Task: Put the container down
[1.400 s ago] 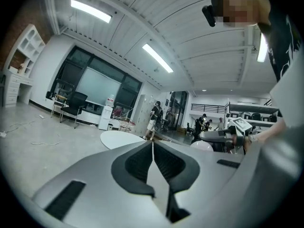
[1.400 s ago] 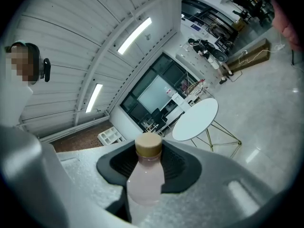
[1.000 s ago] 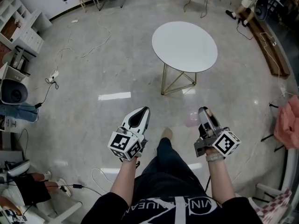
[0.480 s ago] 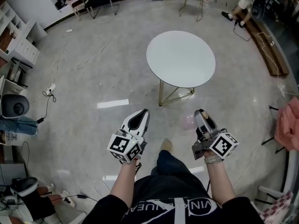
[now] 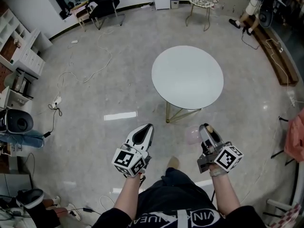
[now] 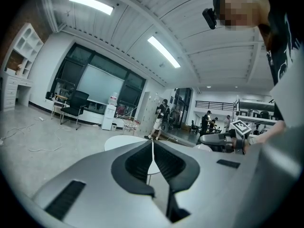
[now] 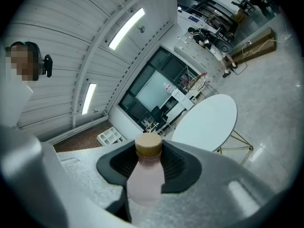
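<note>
Grey floor (image 5: pixel 95 94) with a round white desk (image 5: pixel 187 77) ahead; right claw (image 5: pixel 205 128) pinches a pale pink, tan-capped bottle (image 7: pixel 146 184), contents indiscernible; left claw (image 6: pixel 152 151) pressed together.

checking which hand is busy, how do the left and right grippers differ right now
The left gripper has its jaws shut together with nothing between them; the right gripper has its jaws clamped on a pale pink bottle with a tan cap. The left gripper carries nothing, while the right gripper holds the bottle off the floor. Both point towards the round white table, short of it.
</note>
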Tool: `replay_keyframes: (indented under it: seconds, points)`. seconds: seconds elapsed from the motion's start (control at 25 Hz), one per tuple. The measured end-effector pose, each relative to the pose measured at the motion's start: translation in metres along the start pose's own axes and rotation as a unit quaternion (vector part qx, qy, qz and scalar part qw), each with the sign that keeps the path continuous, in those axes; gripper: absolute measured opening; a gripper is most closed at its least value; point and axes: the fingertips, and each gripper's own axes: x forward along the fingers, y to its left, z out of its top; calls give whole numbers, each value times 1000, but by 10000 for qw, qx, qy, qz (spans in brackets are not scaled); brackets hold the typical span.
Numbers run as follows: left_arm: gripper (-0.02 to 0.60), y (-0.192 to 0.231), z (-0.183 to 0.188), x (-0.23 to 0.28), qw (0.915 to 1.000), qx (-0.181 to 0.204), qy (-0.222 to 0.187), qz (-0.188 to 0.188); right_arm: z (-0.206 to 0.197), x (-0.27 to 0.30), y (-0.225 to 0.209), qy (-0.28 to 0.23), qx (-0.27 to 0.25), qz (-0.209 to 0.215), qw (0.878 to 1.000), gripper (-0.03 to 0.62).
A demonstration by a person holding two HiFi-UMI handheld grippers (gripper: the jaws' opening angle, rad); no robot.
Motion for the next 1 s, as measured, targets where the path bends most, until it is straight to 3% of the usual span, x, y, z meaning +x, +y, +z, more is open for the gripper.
replay_keyframes:
  seconds: [0.36,1.0]
  points:
    - [15,0,13,41,9999,98,-70,-96,27,16,-19,-3,-41,45,10000,133]
    - [15,27,-22,85,9990,-113,399,-188,37,51,-72,-49,56,-326,9994,133]
